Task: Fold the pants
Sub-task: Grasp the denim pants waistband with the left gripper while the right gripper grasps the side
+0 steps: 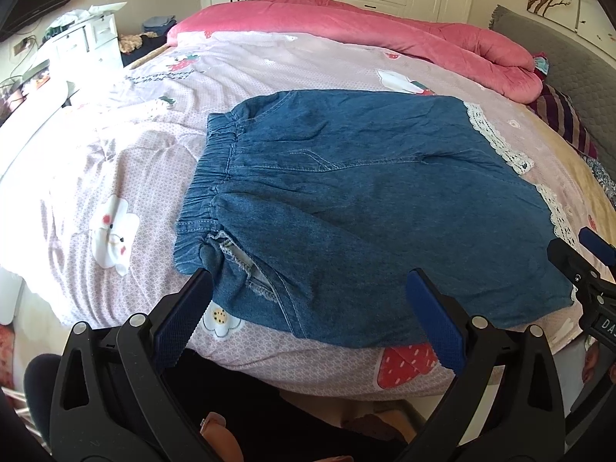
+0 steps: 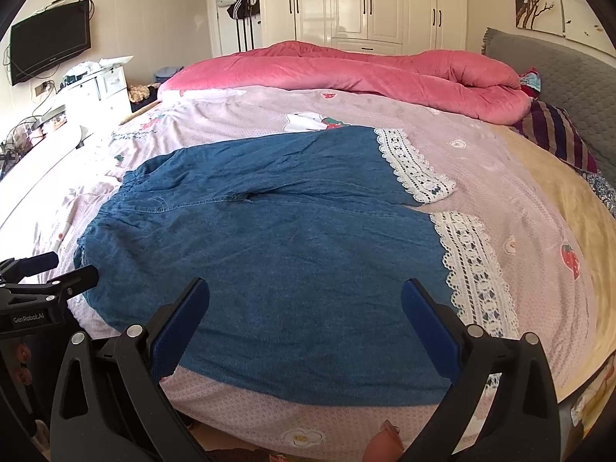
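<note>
Blue denim pants point(image 1: 365, 200) lie flat on the bed, with the elastic waistband point(image 1: 208, 188) to the left and the white lace hems point(image 1: 496, 138) to the right. In the right wrist view the pants point(image 2: 269, 246) fill the middle, lace hems point(image 2: 473, 265) at right. My left gripper point(image 1: 308, 281) is open, hovering over the near waist corner. My right gripper point(image 2: 306, 288) is open, over the near leg's edge. Each gripper shows at the edge of the other's view: the right one point(image 1: 589, 265) and the left one point(image 2: 50, 269).
The bed has a pink patterned sheet point(image 2: 500, 177). A rolled pink quilt point(image 2: 365, 73) lies along the far side, a striped pillow point(image 2: 554, 134) and grey headboard point(image 2: 558, 73) at right. A white dresser point(image 2: 96, 84) and wall TV point(image 2: 50, 50) stand at left.
</note>
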A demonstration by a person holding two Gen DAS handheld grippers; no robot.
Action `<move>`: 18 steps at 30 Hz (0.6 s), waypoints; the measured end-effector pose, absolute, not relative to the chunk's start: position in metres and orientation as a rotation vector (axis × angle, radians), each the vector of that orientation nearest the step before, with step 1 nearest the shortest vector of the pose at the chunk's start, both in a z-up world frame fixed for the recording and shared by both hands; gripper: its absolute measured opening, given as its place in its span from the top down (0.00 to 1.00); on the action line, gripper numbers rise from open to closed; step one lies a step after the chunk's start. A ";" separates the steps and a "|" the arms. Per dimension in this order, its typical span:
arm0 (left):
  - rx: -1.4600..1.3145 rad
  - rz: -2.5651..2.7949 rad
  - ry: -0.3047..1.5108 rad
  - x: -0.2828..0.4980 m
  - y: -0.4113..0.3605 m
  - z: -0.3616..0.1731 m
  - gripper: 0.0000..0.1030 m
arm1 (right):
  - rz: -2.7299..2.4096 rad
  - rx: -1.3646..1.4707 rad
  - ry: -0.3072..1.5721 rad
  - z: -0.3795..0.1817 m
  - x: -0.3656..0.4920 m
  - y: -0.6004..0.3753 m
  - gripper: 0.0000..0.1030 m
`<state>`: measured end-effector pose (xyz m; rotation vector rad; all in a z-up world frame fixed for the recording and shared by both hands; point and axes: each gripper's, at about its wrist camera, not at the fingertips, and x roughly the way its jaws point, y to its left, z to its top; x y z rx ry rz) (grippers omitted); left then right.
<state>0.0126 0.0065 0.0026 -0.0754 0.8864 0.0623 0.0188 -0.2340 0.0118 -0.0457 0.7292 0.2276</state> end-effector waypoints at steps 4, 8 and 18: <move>-0.078 0.067 0.890 0.022 0.013 0.001 0.09 | 0.255 -0.049 0.736 0.012 0.036 -0.226 0.04; -0.088 0.078 0.899 0.039 0.028 0.000 0.09 | 0.301 -0.041 0.760 0.011 0.060 -0.215 0.04; -0.094 0.152 0.925 0.113 0.093 0.000 0.09 | 0.419 -0.021 0.825 0.016 0.134 -0.184 0.04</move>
